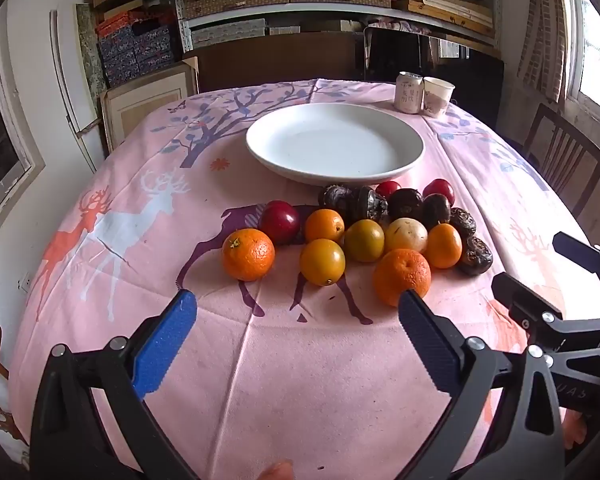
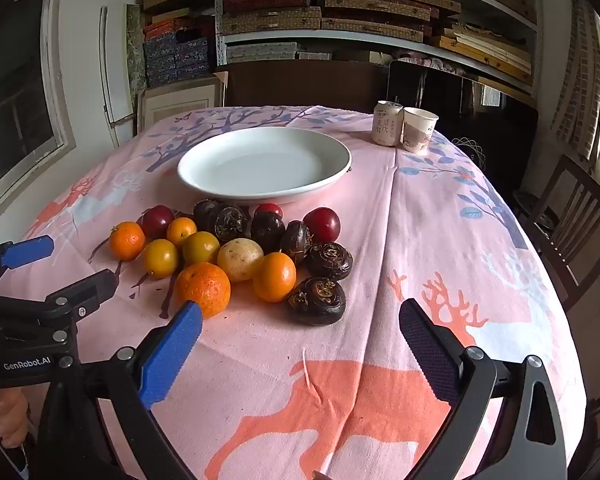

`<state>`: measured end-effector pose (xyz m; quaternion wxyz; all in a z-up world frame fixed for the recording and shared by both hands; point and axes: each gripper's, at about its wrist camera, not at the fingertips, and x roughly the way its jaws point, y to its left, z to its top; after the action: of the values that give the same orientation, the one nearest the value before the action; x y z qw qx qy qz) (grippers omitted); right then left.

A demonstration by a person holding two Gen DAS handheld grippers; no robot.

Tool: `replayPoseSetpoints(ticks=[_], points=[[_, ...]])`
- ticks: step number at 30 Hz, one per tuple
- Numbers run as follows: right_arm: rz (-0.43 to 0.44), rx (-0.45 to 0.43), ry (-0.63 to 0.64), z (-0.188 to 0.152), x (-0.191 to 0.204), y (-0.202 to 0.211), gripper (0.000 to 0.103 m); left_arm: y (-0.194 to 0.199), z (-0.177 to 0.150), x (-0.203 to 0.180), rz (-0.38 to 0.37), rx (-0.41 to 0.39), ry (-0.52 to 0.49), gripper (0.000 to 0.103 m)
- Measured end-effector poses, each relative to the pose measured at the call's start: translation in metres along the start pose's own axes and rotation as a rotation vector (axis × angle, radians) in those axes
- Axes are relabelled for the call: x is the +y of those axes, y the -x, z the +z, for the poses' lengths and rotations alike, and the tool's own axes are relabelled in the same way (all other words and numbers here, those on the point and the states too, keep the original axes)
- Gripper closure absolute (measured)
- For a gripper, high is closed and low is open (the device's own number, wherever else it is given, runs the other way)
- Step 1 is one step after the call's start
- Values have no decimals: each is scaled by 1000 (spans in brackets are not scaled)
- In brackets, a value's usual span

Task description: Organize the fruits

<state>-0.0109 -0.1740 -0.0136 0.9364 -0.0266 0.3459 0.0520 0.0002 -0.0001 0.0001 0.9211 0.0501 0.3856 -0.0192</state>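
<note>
Between your left claw (image 1: pixel 296 312) fingers: bare pink cloth, nothing held, jaws spread wide. Right claw (image 2: pixel 300 320) likewise gaping and empty, hovering over the desk (image 2: pixel 440 240).

- Nearest fruit: a big orange (image 1: pixel 401 276) at 1 o'clock off the left claw, just beyond its right fingertip; a second orange (image 1: pixel 248 254) sits at 11 o'clock, a little apart from the pile.
- Oranges look firm, pebbled skin, likely good bite for the pads. Take them across the widest girth.
- Smooth yellow-orange fruit (image 1: pixel 322 261) at 12 o'clock: glossy, round, probably slick and prone to roll. Close gently and centred.
- Dark water chestnuts (image 2: pixel 317 300) at 12 o'clock from the right claw: flattened, ridged, hard by the look. Grip across the flat sides.
- Red plums (image 2: pixel 322 224) at the back of the heap: shiny, likely bruisable, go soft.
- Fruits lie touching in a cluster; pulling one may set its neighbours rolling.

Containers:
- White plate (image 1: pixel 404 164) at 12 o'clock behind the pile, holds nothing yet.
- Paper cup (image 2: pixel 419 130) and can (image 2: pixel 387 123), far right at 1 o'clock, side by side; contents not visible.
</note>
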Motion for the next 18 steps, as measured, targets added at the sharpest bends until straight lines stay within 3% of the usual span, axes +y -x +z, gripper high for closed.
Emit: replayPoseSetpoints(ticks=[18], points=[[1, -3, -2, -1, 1, 0, 4, -2, -5, -4, -5, 6, 5, 4]])
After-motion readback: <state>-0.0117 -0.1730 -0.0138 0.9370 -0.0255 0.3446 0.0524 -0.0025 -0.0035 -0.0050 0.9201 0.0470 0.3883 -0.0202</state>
